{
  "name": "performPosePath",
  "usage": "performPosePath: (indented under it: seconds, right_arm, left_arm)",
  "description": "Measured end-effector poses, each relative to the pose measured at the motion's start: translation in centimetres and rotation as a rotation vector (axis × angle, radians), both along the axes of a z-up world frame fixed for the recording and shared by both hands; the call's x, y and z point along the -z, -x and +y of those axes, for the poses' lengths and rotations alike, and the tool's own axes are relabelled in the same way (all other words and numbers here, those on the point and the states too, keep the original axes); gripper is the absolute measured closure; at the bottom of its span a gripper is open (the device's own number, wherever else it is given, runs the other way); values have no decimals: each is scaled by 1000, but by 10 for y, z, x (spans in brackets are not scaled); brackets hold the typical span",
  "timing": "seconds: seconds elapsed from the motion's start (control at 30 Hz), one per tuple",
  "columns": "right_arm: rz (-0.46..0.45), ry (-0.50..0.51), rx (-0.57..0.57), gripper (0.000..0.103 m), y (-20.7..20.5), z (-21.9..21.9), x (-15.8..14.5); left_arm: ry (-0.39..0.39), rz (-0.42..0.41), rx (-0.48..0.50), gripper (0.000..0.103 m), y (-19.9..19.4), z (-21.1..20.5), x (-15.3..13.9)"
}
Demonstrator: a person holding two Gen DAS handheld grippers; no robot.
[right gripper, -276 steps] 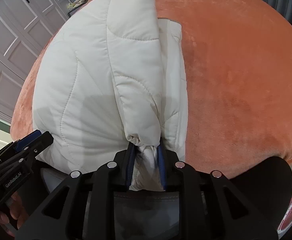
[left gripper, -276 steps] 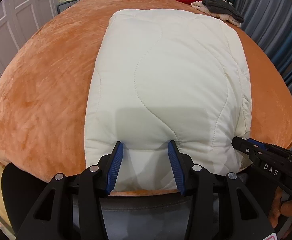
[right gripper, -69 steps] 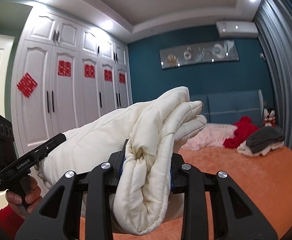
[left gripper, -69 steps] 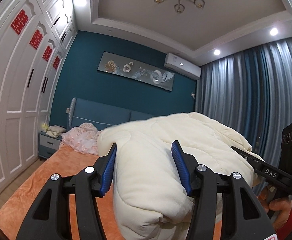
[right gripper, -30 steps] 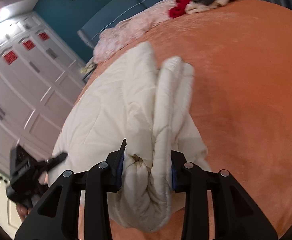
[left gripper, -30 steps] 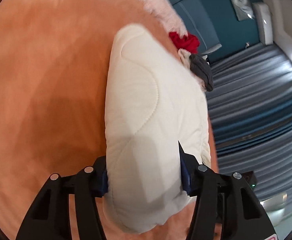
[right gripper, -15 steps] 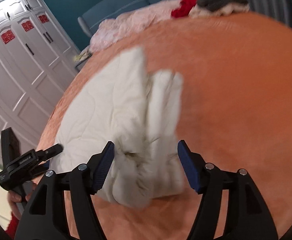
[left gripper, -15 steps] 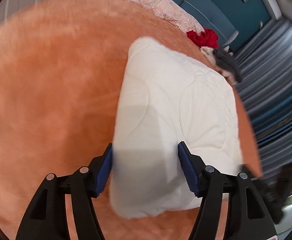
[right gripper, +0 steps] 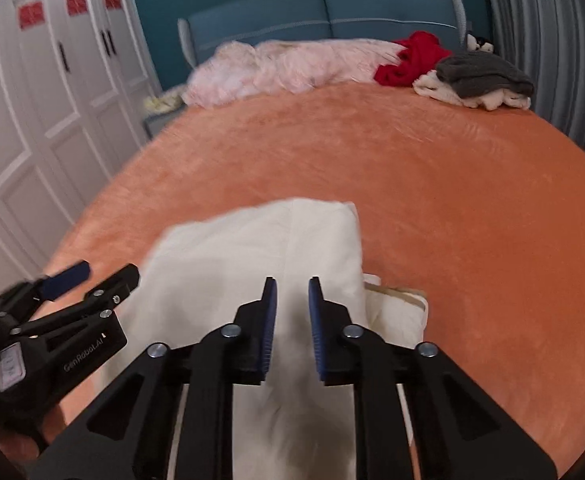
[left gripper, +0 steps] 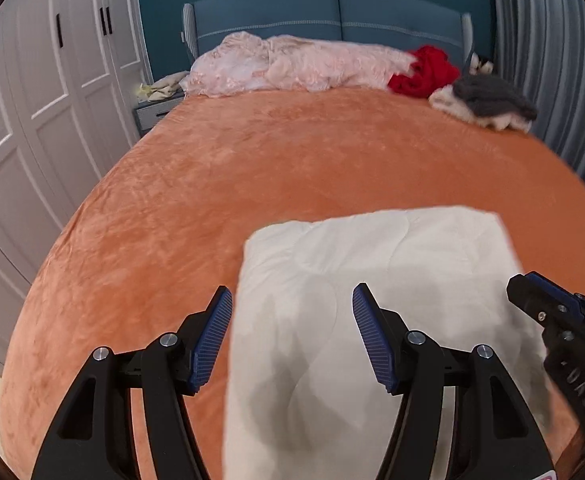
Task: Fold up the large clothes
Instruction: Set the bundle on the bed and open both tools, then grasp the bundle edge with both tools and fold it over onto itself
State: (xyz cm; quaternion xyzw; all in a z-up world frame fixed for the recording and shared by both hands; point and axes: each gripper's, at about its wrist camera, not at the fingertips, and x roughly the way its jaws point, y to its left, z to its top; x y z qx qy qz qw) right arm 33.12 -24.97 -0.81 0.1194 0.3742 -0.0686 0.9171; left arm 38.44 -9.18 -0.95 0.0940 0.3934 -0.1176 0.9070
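A folded cream quilted garment [left gripper: 376, 280] is seen lying on the orange bed cover [left gripper: 276, 160], near the foot end of the bed and toward its right side in the left wrist view; it is laid flat as a thick, roughly rectangular bundle; in the right wrist view a further layer of it [right gripper: 396, 308] is seen protruding at the right edge, beneath the upper fold.

The left hand-held gripper [left gripper: 292, 336] is held above the near left part of the garment; its jaws are spread wide, are closing slightly at this moment, and nothing is pressed by the blue pads; the garment is seen below and behind the gap, not gripped. The right hand-held gripper [right gripper: 292, 324] is held above the right part of the garment; its jaws are closing and stand narrowly apart; no fabric is pinched between them, the cloth being seen beneath the gap.

Each hand-held gripper is also caught in the other's view, at the edge of the frame, over the garment's sides.

At the head of the bed a pink crumpled blanket [left gripper: 292, 64] is spread along the blue headboard [left gripper: 332, 8]; a red cloth [left gripper: 424, 70] and a grey and cream pile of clothes [left gripper: 488, 100] are placed at the far right corner; white wardrobe doors [left gripper: 44, 120] are seen at the left; grey curtains [left gripper: 552, 60] are hung at the right.
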Motion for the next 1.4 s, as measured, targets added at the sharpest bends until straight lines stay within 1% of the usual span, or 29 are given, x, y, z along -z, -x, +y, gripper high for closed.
performPosePath:
  seconds: [0.07,0.1,0.13,0.23,0.33,0.5,0.8,1.23,1.3,1.33,1.4]
  right_arm:
    - [43,-1,17,90,-9,-6,22]
    - [63,-4,31,92,-13,-11,33]
    - [75,-11,45,92,-14,-17,47]
    - [83,-38,72,93,-13,-28,71]
    - [79,-49,82,93,-15,-31,83]
    - [61,-28,82,93,-21,-27,95]
    - [31,-32,84,93,-21,-26,106]
    - [14,-12,89,93,-22,-23,107]
    - [21,-30,81,93,-22,-24,106]
    - [30,-58,71,92,-21,-28,102]
    - [44,-107,60,91,-13,-36,87]
  left_arm:
    - [-24,32,6,46,-9,-11,25]
    - [-29,47,5,46,-13,-15,37]
    - [-22,50,-1,46,-15,-16,46]
    - [-3,32,-13,46,-15,-19,57]
    - [-30,9,-17,46,-16,-25,67]
    - [-3,18,-30,45,-20,-23,78]
    - [-14,-10,-45,45,-23,-28,92]
    - [-13,-12,-47,45,-25,-28,95]
    - [-8,-8,-48,44,-24,-27,93]
    - [-1,-3,-48,44,-22,-25,90]
    - [13,21,-39,44,-17,-16,78]
